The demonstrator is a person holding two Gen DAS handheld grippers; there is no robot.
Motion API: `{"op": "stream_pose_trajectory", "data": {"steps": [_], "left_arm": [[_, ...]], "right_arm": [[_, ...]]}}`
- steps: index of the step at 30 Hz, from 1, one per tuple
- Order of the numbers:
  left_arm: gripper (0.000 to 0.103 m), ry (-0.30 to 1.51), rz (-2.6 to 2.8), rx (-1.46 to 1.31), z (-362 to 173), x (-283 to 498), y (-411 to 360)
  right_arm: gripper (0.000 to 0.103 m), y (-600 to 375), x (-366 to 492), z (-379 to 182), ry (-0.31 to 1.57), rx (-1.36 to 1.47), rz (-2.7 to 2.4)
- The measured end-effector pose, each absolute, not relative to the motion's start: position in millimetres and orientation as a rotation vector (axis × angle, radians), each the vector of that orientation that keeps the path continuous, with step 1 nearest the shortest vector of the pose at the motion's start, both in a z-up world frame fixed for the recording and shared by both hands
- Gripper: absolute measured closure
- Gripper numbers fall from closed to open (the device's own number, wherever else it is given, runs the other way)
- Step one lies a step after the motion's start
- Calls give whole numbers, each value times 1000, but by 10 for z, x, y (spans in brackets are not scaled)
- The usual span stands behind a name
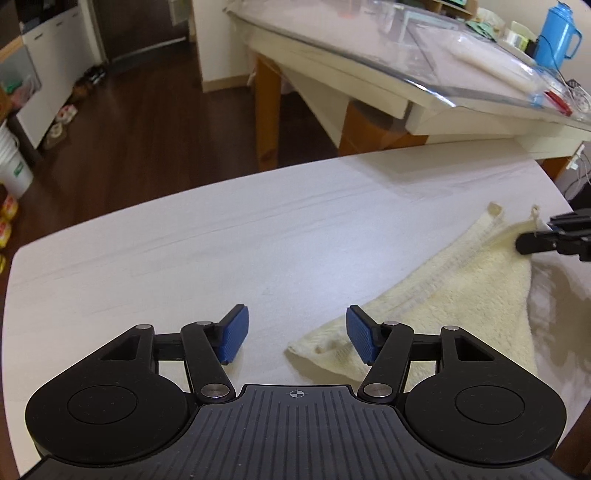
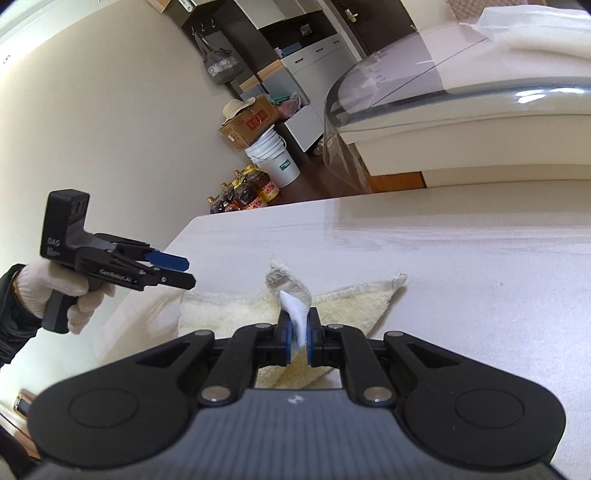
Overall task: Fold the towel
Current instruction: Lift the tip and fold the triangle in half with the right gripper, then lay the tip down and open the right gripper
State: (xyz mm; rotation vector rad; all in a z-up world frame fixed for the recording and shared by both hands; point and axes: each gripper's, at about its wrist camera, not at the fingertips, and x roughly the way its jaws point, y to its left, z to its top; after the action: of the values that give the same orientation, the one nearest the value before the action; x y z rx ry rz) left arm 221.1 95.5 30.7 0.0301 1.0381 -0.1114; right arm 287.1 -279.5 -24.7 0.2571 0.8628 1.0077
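A cream towel (image 1: 461, 295) lies on the white table (image 1: 221, 251), partly folded, with its near corner just ahead of my left gripper. My left gripper (image 1: 297, 338) is open and empty, its blue pads (image 1: 234, 334) hovering above the table left of that corner. My right gripper (image 2: 298, 338) is shut on a corner of the towel (image 2: 236, 314), with its white label (image 2: 297, 321) pinched between the pads and lifted. The right gripper also shows in the left wrist view (image 1: 532, 243) at the towel's far edge. The left gripper shows in the right wrist view (image 2: 173, 271), held by a gloved hand.
A second table with a clear cover (image 1: 424, 74) stands behind, holding a blue jug (image 1: 556, 35). White buckets (image 2: 275, 155), oil bottles (image 2: 243, 192) and a cardboard box (image 2: 249, 122) sit on the floor by the wall. The table's left edge (image 1: 11, 295) is close.
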Motion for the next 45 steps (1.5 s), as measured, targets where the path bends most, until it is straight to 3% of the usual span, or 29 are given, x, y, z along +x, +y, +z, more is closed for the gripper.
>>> {"op": "stream_pose_trajectory", "data": {"steps": [7,22,33,35,45], "left_arm": [[40,982,-96,16,459,2264,926],[40,1020,-239,67,153,2128,595],[37,1005,-218,117,7,2053,558],[35,995,-214,130,-22,2037,546],[36,933,-193,92,76,2031,702]], "right_arm": [[95,-2794,2930,-227,871,283,1007],[94,-2780,3187,-420,927,402,950],[84,-2753,3264,-475,909,365,845],[79,-2727,3256,-465,899,321,821],[78,-2617,3090,-387,843,236,793]]}}
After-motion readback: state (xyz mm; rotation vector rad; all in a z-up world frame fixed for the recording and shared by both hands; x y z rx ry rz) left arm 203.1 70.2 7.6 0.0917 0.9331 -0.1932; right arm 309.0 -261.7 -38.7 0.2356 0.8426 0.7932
